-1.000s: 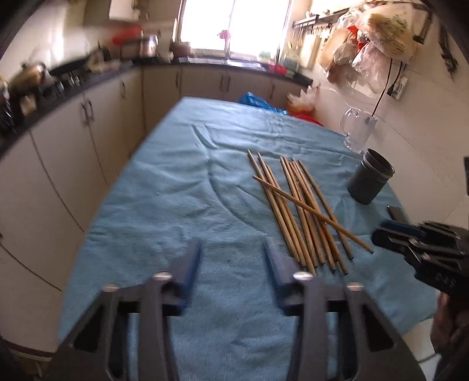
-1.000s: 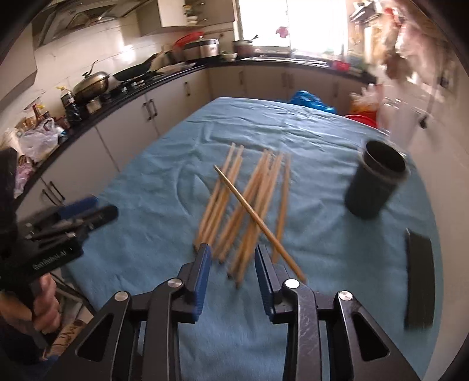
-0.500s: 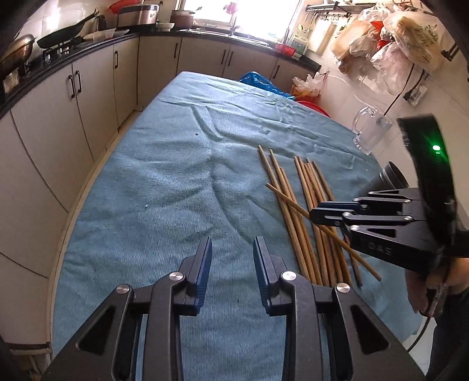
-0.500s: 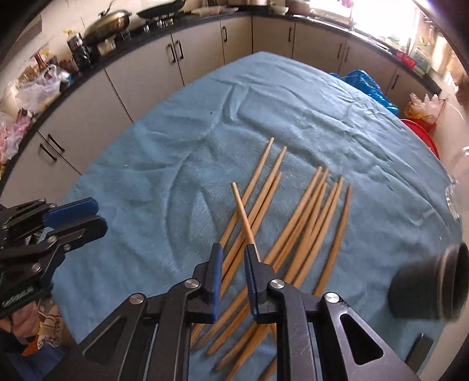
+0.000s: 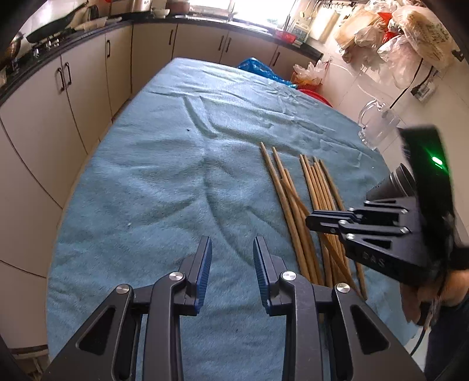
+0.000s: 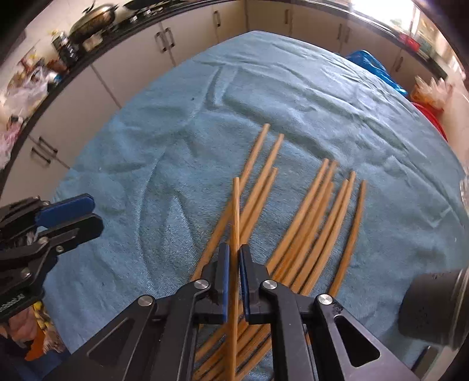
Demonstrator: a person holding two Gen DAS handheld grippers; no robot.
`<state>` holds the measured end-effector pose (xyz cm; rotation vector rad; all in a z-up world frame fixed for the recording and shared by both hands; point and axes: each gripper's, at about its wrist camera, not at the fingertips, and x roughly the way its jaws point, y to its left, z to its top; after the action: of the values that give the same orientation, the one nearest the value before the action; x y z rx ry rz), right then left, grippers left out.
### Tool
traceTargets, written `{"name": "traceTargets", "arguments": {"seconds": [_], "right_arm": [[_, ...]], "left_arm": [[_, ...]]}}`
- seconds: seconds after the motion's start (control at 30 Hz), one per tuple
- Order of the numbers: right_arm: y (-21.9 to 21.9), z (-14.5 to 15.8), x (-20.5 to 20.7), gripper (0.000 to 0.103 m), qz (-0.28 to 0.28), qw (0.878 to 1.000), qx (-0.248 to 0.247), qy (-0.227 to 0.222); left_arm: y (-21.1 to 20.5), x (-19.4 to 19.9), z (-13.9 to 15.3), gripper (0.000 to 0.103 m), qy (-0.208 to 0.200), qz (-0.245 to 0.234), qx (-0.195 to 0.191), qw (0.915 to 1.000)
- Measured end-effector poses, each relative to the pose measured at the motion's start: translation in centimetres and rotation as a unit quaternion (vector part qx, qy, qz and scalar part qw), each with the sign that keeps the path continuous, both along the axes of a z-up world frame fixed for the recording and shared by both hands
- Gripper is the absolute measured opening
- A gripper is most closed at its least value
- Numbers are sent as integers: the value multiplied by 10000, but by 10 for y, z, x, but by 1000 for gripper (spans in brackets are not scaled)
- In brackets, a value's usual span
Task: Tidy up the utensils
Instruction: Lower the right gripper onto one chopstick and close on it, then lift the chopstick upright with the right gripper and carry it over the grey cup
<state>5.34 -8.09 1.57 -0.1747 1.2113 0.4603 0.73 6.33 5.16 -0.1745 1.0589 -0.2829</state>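
Note:
Several wooden chopsticks (image 6: pixel 310 211) lie side by side on the blue cloth; they also show in the left wrist view (image 5: pixel 316 187). My right gripper (image 6: pixel 233 258) is shut on one chopstick (image 6: pixel 235 211), which runs between its blue pads and points away over the pile. In the left wrist view the right gripper (image 5: pixel 313 219) hovers over the pile's near half. My left gripper (image 5: pixel 231 258) is open and empty over bare cloth left of the pile; it shows in the right wrist view (image 6: pixel 85 217). A dark cup (image 6: pixel 431 304) stands to the right of the pile and shows in the left wrist view (image 5: pixel 395 184).
The table is covered by a blue cloth (image 5: pixel 164 164). A glass mug (image 5: pixel 378 123) stands at the right edge near the wall. Cabinets (image 5: pixel 73 88) run along the left and back. Bags (image 5: pixel 410 26) hang on the right wall.
My right gripper moved down onto the pile and closed on the crossing chopstick. My left gripper narrowed its opening and shifted little.

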Motion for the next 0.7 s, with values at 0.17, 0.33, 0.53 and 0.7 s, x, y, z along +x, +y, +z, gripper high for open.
{"name": "traceTargets", "arguments": {"seconds": [0.17, 0.33, 0.53, 0.7], "right_arm": [[-27, 23, -13, 7, -513, 9970, 448, -365], [-58, 54, -41, 7, -1020, 9875, 777, -918], [-84, 78, -71, 7, -1250, 9788, 980, -1295], [-101, 82, -77, 7, -1330, 9757, 1096, -1352]], "left_arm": [[-20, 30, -4, 28, 225, -70, -18, 9997], [-51, 63, -12, 28, 447, -152, 63, 9989], [-84, 96, -23, 24, 601, -81, 478, 9970], [-97, 107, -31, 10, 587, 24, 832, 9948]]}}
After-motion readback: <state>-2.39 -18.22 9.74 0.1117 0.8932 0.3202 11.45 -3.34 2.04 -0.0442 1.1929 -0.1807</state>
